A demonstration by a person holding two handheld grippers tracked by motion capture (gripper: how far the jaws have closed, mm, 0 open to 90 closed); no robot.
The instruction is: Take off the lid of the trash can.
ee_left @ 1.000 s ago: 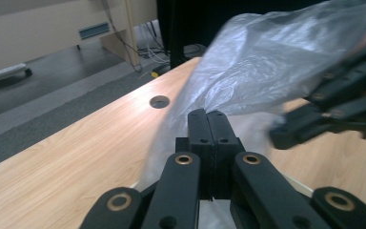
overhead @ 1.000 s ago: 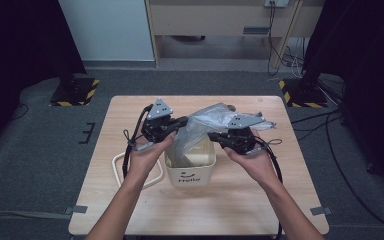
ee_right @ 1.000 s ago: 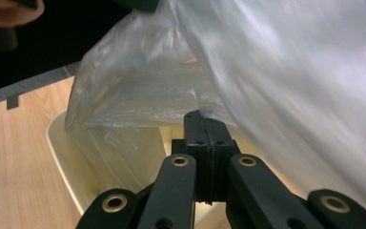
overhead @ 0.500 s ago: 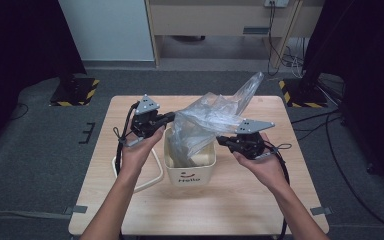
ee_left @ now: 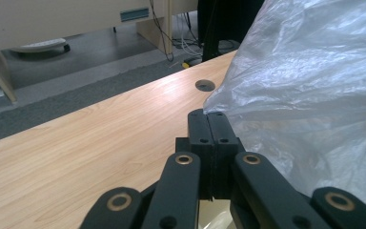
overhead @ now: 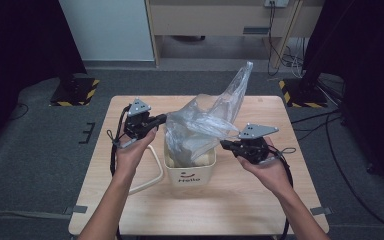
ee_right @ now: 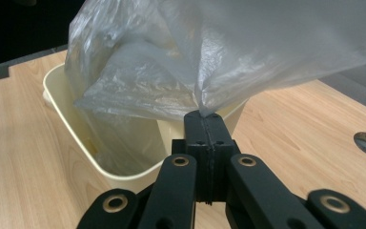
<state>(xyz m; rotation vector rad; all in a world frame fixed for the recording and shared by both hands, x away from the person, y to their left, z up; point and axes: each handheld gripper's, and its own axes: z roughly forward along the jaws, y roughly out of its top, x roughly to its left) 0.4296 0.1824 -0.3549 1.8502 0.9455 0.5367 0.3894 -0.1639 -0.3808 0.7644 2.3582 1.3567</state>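
both grippers are clamped on the clear plastic bag (overhead: 207, 125), the left gripper (overhead: 161, 119) and right gripper (overhead: 225, 144) spreading its mouth over the cream bin (overhead: 189, 170) mid-table. the film is thin; pull too wide and it could tear, slip the pads, or tip the light bin.
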